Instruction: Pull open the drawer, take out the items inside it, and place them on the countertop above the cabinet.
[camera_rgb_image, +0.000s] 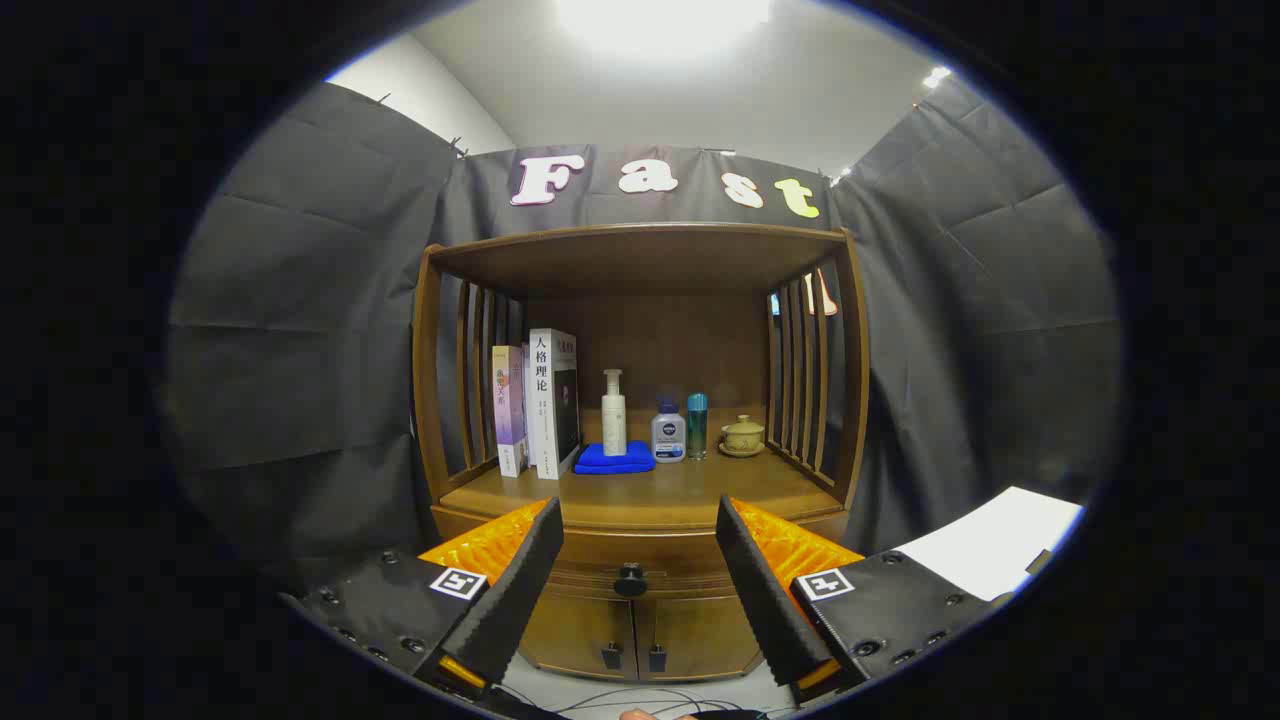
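Plainly, the gripper (635, 560) has its jaws spread wide, empty. Between them, just ahead, sits the closed brown wooden drawer (630, 560) beneath the bench (640, 495); its small round dark knob (630, 579), likely rigid and slippery, offers the only hold.

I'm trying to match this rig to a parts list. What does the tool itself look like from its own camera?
The tool has two wedge-shaped fingers with finely ribbed inner faces and ridged outer sides. Each finger sits on a dark block dotted with screws and carrying a square black-and-white marker. They stand apart, empty, framing the drawer knob. Thin cables lie on the floor below.
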